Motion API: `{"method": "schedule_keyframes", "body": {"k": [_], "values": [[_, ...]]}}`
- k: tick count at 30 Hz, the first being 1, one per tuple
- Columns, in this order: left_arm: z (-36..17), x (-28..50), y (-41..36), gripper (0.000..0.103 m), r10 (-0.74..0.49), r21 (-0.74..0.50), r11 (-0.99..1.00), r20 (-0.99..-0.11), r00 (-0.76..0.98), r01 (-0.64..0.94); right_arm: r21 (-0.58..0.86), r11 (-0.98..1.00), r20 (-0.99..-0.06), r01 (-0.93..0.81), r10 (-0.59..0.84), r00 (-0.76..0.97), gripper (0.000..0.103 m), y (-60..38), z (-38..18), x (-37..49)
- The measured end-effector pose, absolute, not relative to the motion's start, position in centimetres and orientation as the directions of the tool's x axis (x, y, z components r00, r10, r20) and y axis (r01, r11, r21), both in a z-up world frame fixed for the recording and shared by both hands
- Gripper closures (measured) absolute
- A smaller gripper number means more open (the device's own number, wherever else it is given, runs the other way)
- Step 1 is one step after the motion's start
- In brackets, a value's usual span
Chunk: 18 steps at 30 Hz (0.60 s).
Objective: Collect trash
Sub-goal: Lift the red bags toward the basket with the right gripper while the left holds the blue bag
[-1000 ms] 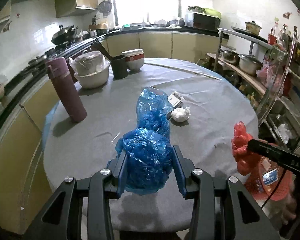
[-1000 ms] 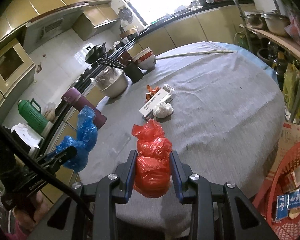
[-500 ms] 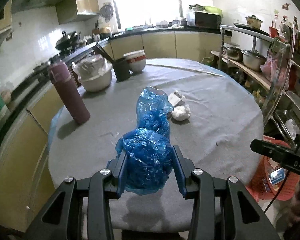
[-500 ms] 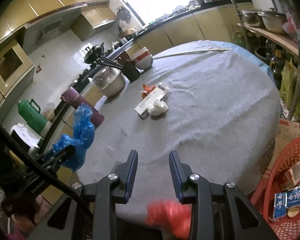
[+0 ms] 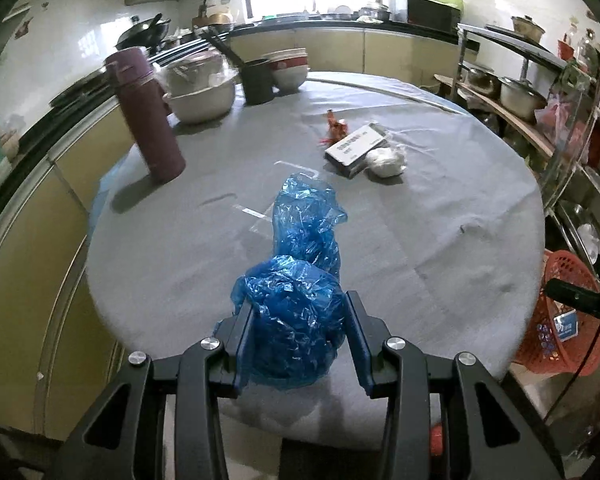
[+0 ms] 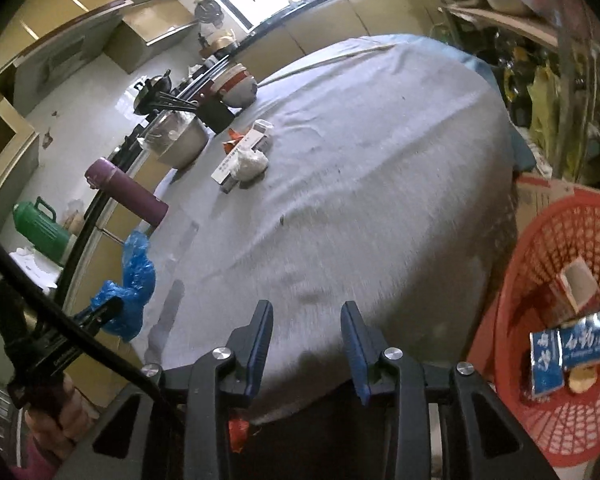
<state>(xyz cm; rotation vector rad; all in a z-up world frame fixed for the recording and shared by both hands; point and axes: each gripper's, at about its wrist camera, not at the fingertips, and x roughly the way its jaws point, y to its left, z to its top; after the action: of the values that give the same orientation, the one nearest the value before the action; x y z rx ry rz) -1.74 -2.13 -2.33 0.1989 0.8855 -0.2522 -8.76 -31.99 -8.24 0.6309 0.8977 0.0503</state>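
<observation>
A crumpled blue plastic bag is clamped in the left gripper. The right gripper, jaws just opened, is empty. The bag is best released squarely over the red basket.

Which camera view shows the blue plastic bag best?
The left wrist view: the blue plastic bag fills the centre, clamped in the left gripper. The right wrist view shows it small at the left edge.
</observation>
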Motion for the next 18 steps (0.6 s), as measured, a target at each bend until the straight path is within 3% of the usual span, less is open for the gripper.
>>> {"method": "schedule_keyframes", "body": {"k": [7,9,13,15,18], "values": [[-0.9,-2.4,-0.7,0.060,-0.145,0.043,0.962,-0.757,0.637,0.271,0.564,0.826,-0.670,-0.009,0.464,0.579,0.062,-27.2,-5.7,-10.2],[-0.7,-2.8,-0.8,0.060,-0.152,0.045,0.960,-0.748,0.646,0.278,0.580,0.814,-0.669,-0.040,0.503,0.547,0.039,-25.6,-6.0,-10.8],[-1.0,-3.3,-0.9,0.059,-0.152,0.047,0.958,-0.753,0.640,0.283,0.560,0.825,-0.731,-0.082,0.538,0.420,0.039,-22.0,-8.4,-11.3],[-1.2,-3.4,-0.9,0.059,-0.155,0.038,0.959,-0.761,0.630,0.282,0.560,0.824,-0.748,-0.088,0.548,0.374,0.049,-21.2,-9.3,-11.0],[-1.4,-3.6,-0.8,0.059,-0.156,0.032,0.961,-0.758,0.633,0.275,0.548,0.832,-0.769,-0.093,0.544,0.334,0.052,-20.6,-10.3,-10.8]]}}
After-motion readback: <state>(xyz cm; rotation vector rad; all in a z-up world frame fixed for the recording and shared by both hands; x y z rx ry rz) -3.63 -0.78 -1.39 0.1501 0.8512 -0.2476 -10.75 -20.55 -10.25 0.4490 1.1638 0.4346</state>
